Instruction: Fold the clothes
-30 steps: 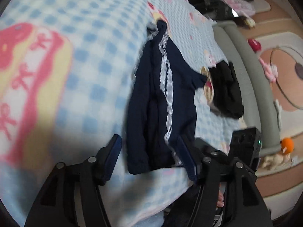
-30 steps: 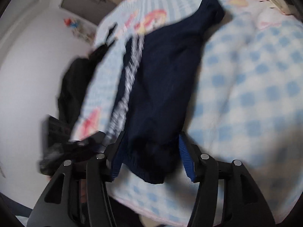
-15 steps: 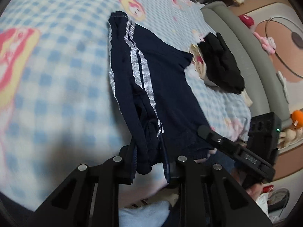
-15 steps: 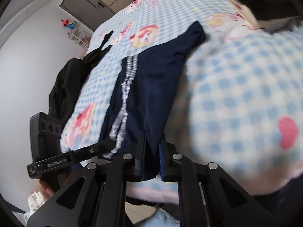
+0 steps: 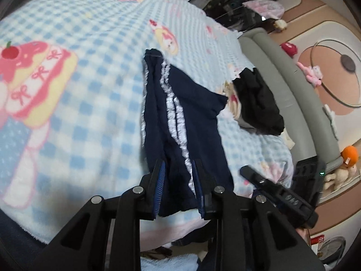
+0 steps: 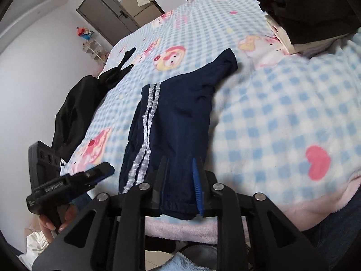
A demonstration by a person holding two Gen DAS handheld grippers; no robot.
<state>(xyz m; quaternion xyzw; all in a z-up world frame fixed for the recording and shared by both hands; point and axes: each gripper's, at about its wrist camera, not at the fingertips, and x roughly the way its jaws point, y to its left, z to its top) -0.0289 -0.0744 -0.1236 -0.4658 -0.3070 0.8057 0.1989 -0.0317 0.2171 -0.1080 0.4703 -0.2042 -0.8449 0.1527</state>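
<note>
Opening, grip released: L tongs (image 5: 178,163) + R tongs (image 6: 179,159) (2), hem of 1 navy shorts (image 5: 191,103) between each.

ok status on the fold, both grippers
Left gripper and right gripper: jaws opening, navy shorts hem between each. Shorts flat on checked blanket. Black clothes nearby, clear.

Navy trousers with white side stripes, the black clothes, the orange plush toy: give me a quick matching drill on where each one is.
Things:
1. navy trousers with white side stripes
2. heap of black clothes
3. orange plush toy

Places:
A. on the floor beyond the grey bed edge
B. near end between the left gripper fingers
C. lying on the checked blue blanket, right of the trousers

Pairs: 1-B, 2-C, 3-A
</note>
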